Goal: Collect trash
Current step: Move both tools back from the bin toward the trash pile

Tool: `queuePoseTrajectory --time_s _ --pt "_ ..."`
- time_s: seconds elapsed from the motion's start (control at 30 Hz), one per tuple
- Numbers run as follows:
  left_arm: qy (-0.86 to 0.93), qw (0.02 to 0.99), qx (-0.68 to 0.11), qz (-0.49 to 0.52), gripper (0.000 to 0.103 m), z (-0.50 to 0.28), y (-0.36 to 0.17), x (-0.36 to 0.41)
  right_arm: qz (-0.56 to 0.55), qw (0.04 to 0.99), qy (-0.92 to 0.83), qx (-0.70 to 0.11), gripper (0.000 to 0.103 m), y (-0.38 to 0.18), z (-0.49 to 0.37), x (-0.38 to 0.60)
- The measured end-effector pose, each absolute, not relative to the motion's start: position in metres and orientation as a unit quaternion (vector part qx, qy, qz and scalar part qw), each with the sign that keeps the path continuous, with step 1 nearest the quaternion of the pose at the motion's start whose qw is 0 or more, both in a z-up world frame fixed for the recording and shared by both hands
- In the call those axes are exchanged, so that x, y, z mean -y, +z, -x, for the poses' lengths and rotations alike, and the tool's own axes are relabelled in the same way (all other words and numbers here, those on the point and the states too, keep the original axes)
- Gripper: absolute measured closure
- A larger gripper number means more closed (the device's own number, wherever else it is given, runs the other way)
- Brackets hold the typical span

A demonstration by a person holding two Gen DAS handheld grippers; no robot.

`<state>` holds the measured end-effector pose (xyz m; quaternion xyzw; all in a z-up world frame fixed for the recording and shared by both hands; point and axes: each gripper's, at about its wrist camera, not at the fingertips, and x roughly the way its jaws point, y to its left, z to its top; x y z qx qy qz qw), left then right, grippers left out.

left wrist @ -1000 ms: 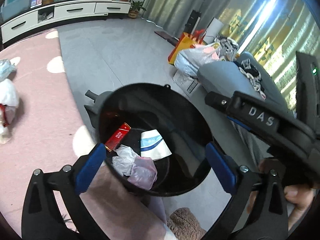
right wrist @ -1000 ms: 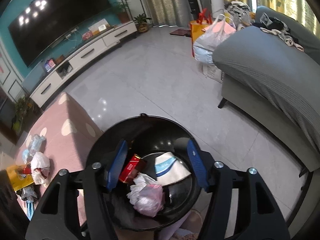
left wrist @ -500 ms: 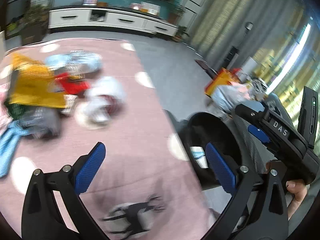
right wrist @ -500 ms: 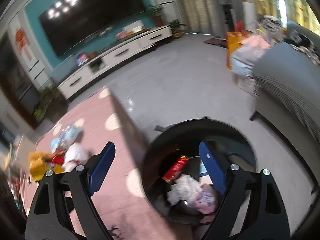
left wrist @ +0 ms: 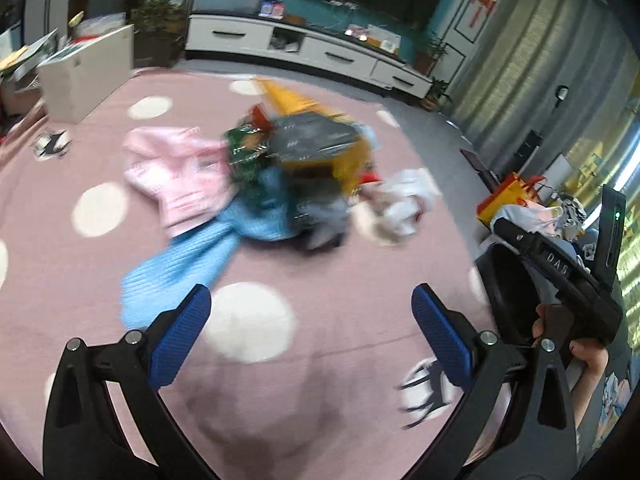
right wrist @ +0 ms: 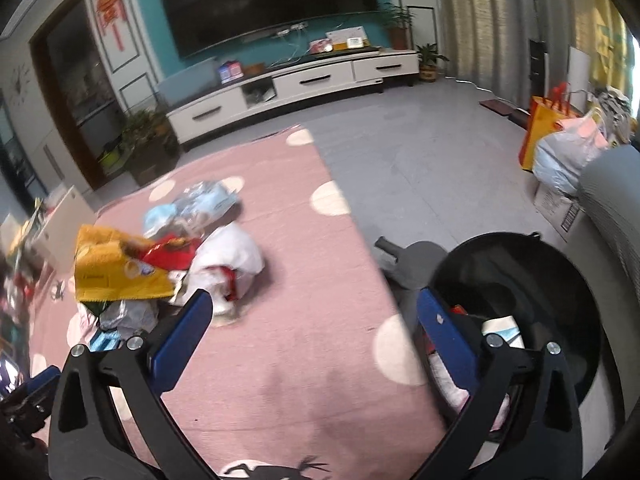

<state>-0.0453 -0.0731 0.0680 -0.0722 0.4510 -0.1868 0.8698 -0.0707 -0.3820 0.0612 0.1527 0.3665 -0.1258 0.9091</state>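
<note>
A pile of trash point(left wrist: 304, 176) lies on the pink dotted rug point(left wrist: 320, 280): a yellow bag point(right wrist: 116, 268), white crumpled bag point(right wrist: 230, 264), pink wrapper point(left wrist: 176, 176) and blue wrapper point(left wrist: 192, 256). My left gripper point(left wrist: 310, 332) is open and empty, above the rug short of the pile. My right gripper point(right wrist: 316, 332) is open and empty, between the pile and the black bin point(right wrist: 560, 280). The bin holds a white cup and other trash. The bin edge point(left wrist: 500, 292) and the right gripper body show at the right of the left wrist view.
A white TV cabinet point(right wrist: 296, 84) stands along the far wall under a TV. A white box point(left wrist: 88, 72) sits at the rug's far left. A grey sofa point(right wrist: 612, 208) and bags point(right wrist: 560, 148) are beside the bin. Grey floor lies beyond the rug.
Both grippers have swung left, away from over the bin, toward the trash pile on the rug. Both stay open and empty.
</note>
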Motion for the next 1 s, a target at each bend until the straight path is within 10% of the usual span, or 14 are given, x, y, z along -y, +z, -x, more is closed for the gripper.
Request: queuePoseTrajectory --time_s 1.0 --pt "-0.124 0.860 -0.484 0.103 0.003 0.006 0.003 -0.014 -0.056 0.906 -0.064 -0.414 0.003 0.007 0.035 0.296"
